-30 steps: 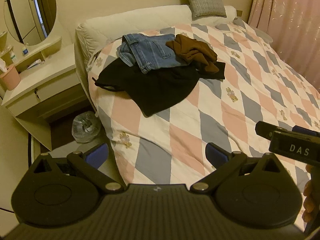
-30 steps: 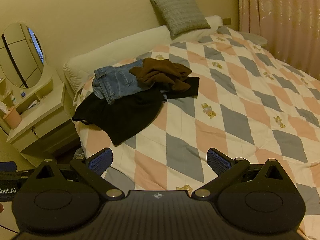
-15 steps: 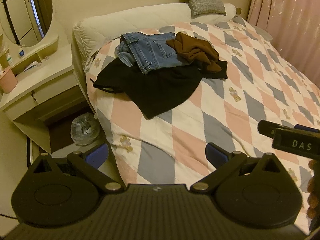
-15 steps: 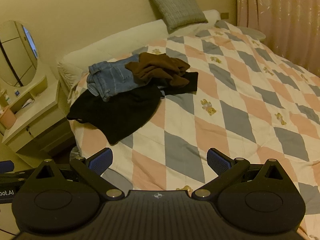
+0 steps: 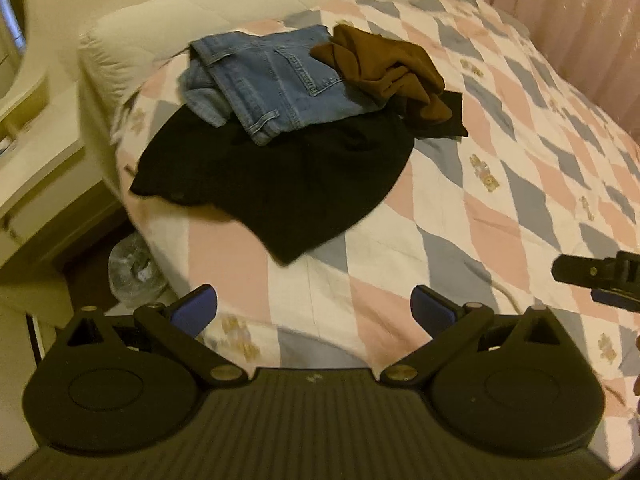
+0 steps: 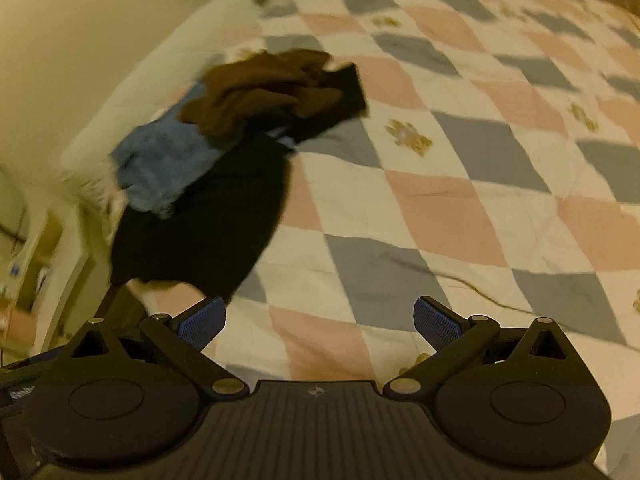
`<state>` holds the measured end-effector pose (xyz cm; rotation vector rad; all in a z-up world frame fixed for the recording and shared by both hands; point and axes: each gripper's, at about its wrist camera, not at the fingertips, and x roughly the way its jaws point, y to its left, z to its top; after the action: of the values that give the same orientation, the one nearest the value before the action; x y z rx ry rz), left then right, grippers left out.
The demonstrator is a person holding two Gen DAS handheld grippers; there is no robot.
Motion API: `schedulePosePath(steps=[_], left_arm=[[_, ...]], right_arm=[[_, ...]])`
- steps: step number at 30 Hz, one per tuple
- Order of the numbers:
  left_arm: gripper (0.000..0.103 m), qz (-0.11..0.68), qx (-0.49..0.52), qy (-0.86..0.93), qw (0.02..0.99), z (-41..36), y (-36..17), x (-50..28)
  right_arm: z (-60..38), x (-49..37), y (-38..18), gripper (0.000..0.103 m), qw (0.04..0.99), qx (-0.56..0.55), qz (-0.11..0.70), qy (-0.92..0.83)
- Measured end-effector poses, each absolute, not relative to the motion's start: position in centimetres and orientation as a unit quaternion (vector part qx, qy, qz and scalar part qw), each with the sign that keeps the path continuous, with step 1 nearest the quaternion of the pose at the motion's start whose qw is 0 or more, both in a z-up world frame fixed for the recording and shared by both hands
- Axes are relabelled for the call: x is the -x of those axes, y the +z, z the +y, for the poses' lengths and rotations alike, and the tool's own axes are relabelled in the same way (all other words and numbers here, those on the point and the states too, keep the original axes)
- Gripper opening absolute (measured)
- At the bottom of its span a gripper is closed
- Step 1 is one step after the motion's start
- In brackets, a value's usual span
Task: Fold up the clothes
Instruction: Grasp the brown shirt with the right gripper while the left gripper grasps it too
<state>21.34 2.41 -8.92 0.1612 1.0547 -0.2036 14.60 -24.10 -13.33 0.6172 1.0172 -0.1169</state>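
Left gripper point(image 5: 314, 306): fingers spread wide, holding nothing, above the near edge of the bed point(image 5: 500, 200). Right gripper point(image 6: 320, 320): fingers likewise wide apart and empty, over the quilt. Clothes lie heaped at the bed's head-end corner: black garment point(image 5: 280, 184) lowest, jeans point(image 5: 276, 84) on top of it, brown garment point(image 5: 384, 68) touching the jeans on the curtain point(image 5: 560, 12) side. Right view is blurred.
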Motion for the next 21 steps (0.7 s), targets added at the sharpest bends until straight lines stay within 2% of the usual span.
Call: schedulePosePath(steps=[7,11,13,18,21], left_arm=[[0.102,0.488,-0.109,-0.148,0.853,1.6,-10.1,-30.9],[0.095,0.478,-0.118,-0.184,0.850,0.6,-10.7,-35.9],[0.088,0.468,-0.129,-0.202,0.851,-0.5,-11.0,-38.2],[0.087,0.441,-0.148,-0.249,0.849,-4.3,-12.0,-43.3],[0.087,0.422,-0.160,-0.283,0.846,-6.8,-12.8,-45.8]], right_arm=[[-25.9,-20.9,-17.5,0.102,0.779,-0.371,0.494,-0.109],[-26.6,-25.0,-18.5,0.084,0.780,-0.400,0.471,-0.103],[-26.9,-27.6,-18.7,0.083,0.782,-0.409,0.458,-0.101],[-28.2,-33.4,-19.1,0.082,0.789,-0.451,0.407,-0.090],[-29.4,-36.5,-19.9,0.071,0.780,-0.497,0.373,-0.080]])
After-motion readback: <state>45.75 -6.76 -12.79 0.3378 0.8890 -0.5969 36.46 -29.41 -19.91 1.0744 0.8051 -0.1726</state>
